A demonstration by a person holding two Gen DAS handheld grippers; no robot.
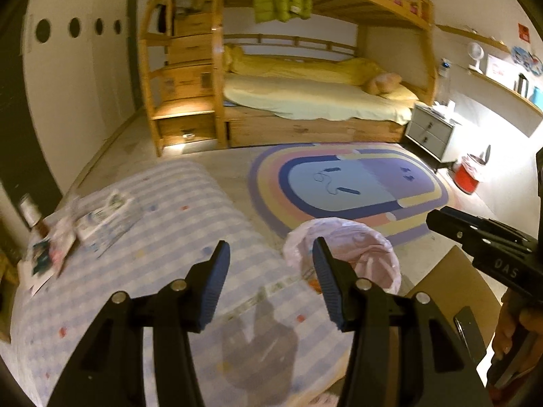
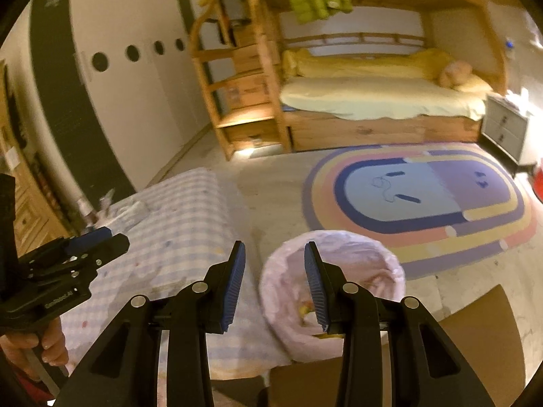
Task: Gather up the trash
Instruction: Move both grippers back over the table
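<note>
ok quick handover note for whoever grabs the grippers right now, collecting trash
Left gripper: open, nothing between the jaws, above the blue-checked tablecloth.
Right gripper: open, empty, over the near rim of the round bin lined with a pale pink plastic bag.
Bin stands on the floor just beside the table's right edge; some scraps already lie inside it.
Left to do: a pile of crumpled wrappers and paper packets sits at the table's far left end, beside a dark bottle. Pick those up and drop them in the bin.
</note>
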